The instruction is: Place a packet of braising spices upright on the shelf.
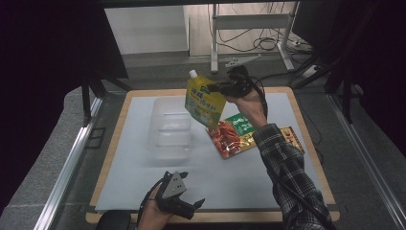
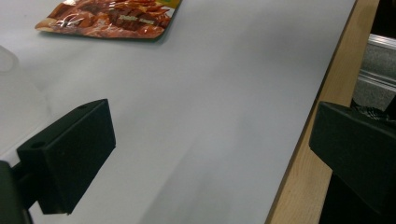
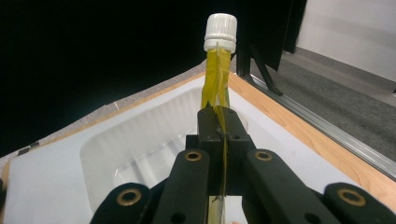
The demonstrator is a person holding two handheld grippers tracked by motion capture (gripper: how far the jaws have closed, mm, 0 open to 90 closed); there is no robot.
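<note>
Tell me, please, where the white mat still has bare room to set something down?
Free: the near strip of the white mat, between the clear plastic tub and the open left gripper, and the far-left corner. Crowded: the right side, where the red-and-green flat food pouches lie below the yellow spouted pouch.

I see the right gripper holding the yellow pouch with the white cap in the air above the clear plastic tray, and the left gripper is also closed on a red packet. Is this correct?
Not quite. The left gripper holds nothing: the left gripper view shows its jaws wide apart over bare mat, the red packet lying farther off. The rest holds: the right gripper grips the yellow pouch in the air by the clear plastic tray.
</note>
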